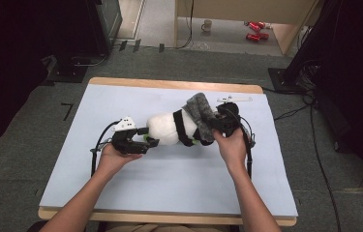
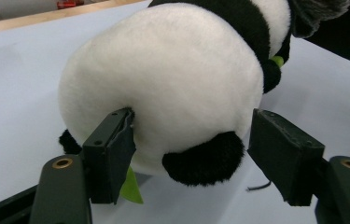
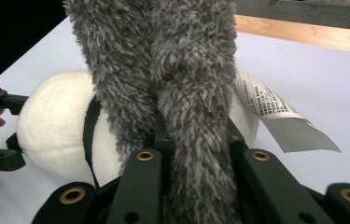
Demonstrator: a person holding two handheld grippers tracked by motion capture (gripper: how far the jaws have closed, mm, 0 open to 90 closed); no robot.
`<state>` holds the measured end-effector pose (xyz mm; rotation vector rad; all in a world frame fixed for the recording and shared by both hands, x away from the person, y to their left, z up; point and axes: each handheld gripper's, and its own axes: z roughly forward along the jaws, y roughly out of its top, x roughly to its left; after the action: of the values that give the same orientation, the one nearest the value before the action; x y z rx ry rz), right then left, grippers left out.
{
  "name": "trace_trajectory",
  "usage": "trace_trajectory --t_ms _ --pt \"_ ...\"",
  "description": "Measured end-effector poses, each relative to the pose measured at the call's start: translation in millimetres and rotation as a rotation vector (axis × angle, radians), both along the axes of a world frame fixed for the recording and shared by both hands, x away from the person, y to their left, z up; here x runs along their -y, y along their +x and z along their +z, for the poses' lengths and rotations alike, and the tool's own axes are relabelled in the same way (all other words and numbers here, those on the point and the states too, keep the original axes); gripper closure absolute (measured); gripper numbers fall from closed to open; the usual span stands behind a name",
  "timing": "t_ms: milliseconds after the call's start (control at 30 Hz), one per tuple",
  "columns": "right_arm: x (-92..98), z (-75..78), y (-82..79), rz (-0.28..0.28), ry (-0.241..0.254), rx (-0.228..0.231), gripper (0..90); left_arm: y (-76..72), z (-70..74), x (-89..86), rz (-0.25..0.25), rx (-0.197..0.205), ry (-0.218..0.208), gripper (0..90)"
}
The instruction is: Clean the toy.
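Left tongs point(image 1: 146, 140) stand apart around the panda's point(image 1: 165, 128) white rump — left pad touching, right pad clear. The panda lies mid-counter point(image 1: 121, 188). Right tongs point(image 1: 211, 129) — clamped on the grey sock point(image 1: 200, 110) at its head.

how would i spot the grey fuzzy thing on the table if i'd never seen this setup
Start at the pale blue table top and find the white and black plush panda lying near its middle. At the panda's end nearest the right tool a shaggy grey cloth drapes over it, pinched in that tool. It is the only grey, long-piled thing; the panda's fur is short, white and black.
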<state>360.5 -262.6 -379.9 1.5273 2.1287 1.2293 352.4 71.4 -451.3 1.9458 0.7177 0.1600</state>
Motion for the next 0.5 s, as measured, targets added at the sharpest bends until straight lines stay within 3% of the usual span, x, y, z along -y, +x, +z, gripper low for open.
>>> trace_trajectory --t_ms 167,333,500 --pt "-0.3 0.1 2.6 -0.005 0.010 -0.003 76.2 1.7 -6.0 5.6 -0.002 0.040 0.006 27.7" --pt "0.0 -0.4 5.5 -0.013 0.018 -0.006 75.9 6.6 -8.9 11.2 0.036 0.053 -0.005 28.5" --pt "-0.2 0.5 6.4 -0.019 0.025 -0.002 76.0 13.2 -13.9 10.3 0.061 0.052 -0.026 40.8"
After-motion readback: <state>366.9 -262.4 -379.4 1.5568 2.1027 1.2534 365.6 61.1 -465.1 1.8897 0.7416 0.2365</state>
